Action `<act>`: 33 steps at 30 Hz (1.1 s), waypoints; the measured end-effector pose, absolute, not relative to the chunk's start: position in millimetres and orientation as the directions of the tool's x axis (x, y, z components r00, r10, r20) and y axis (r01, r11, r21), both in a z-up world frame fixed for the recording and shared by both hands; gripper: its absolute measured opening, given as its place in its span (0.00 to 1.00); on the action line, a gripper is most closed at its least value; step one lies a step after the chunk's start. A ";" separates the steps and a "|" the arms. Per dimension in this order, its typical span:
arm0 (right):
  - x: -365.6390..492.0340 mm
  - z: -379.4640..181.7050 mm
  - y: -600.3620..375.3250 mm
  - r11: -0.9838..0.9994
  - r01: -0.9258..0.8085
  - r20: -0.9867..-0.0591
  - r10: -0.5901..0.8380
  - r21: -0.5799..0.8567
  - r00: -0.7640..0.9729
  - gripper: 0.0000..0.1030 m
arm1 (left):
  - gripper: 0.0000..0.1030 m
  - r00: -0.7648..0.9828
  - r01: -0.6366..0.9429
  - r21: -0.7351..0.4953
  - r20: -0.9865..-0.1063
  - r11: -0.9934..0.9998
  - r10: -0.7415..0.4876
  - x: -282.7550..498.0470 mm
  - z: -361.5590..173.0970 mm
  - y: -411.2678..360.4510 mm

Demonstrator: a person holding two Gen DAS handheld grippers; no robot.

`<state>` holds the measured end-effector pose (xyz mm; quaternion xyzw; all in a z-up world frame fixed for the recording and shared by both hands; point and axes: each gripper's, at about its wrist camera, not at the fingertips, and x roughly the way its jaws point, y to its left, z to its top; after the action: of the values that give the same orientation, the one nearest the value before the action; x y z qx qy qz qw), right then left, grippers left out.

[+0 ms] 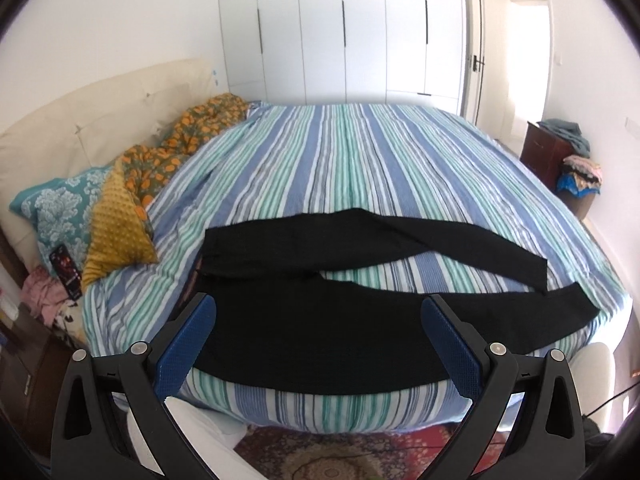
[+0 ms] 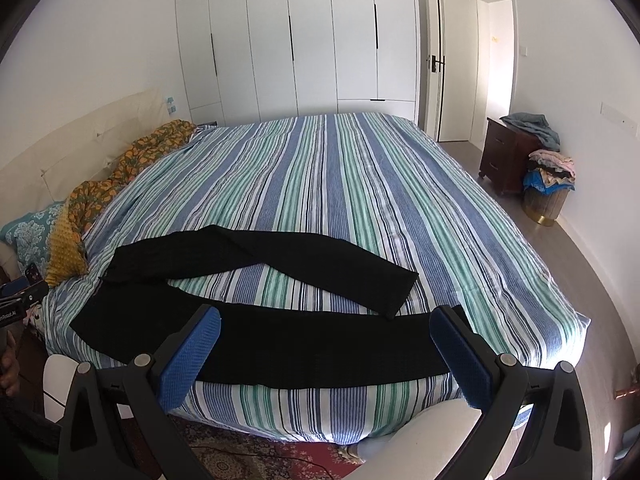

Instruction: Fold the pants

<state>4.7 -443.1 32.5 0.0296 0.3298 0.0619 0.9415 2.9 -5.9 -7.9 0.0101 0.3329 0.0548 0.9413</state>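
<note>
Here we see the black pants (image 1: 304, 332) spread flat on the striped bed (image 1: 360, 168), legs apart, just ahead of both tools. Our left tool (image 1: 318, 344) gapes wide near the waist; our right tool (image 2: 326, 354) gapes wide, seemingly above the nearer leg.

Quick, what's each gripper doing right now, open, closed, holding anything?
Left gripper: open, holding nothing, above the black pants.
Right gripper: open, holding nothing, also above the pants.
</note>
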 end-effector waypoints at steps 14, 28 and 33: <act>4.1 35.7 -433.4 0.990 -0.138 -0.646 0.100 -0.008 0.757 1.00 | 0.99 0.769 -0.047 -0.026 -0.639 0.999 0.020 10.4 -21.3 -8.7; 10.9 19.2 -436.7 0.997 -0.053 -0.715 -0.003 -0.057 0.699 1.00 | 0.99 0.721 -0.007 0.021 -0.692 1.000 0.019 14.4 -34.0 -18.2; 13.3 15.6 -434.8 0.997 -0.053 -0.723 -0.005 -0.057 0.691 1.00 | 0.99 0.713 -0.034 0.005 -0.701 0.999 0.028 17.2 -36.3 -14.5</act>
<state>13.3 -434.8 15.6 -0.0365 0.3930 0.0131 0.9187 17.2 -14.5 -36.3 -0.0041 0.3784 0.0167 0.9255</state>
